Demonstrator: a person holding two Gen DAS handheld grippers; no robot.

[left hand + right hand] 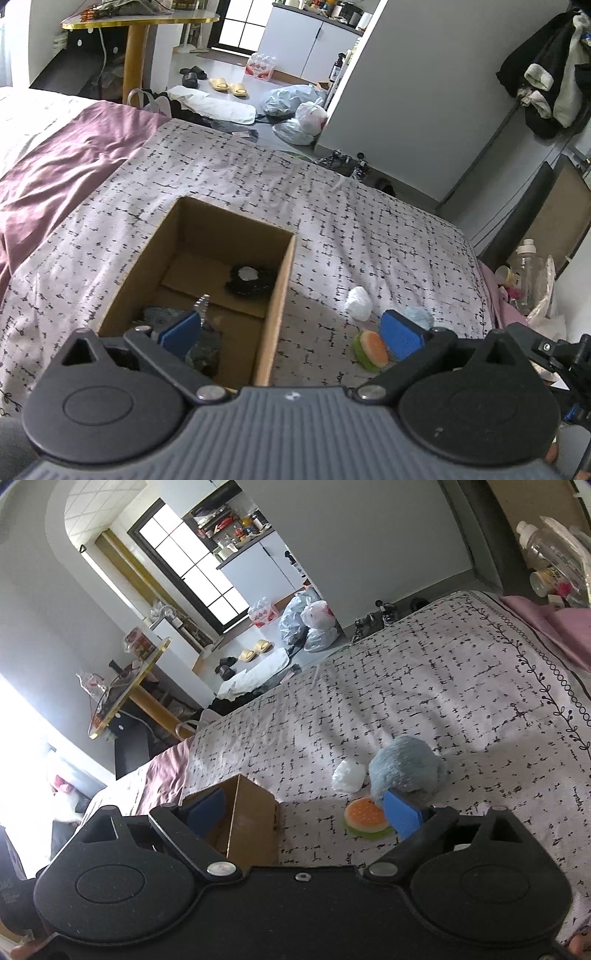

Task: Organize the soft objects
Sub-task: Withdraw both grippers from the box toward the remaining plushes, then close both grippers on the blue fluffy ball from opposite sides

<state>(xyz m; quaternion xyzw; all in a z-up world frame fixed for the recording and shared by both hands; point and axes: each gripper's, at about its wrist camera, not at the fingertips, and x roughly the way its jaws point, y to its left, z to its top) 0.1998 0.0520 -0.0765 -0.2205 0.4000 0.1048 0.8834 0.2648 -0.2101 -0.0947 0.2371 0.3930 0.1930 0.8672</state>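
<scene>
— Both claws gape empty: left gripper (291, 334) over the cardboard box (275, 314), right gripper (303, 812) lower centre.
— Remaining softies?
— Burger toy (365, 816), white wad (349, 775), grey plush (404, 766), right of box, probably awaiting pickup.

Bedspread (369, 229): pale lilac-grey with a black dash grid; a black vine-and-ring border runs along its right edge. Blanket (55, 162): plain mauve. Cardboard box (273, 306): brown. Burger toy (365, 816): orange, green-rimmed. Plush (406, 768): grey-blue. Wad (349, 775): white. Gripper pads (400, 814): blue.
</scene>
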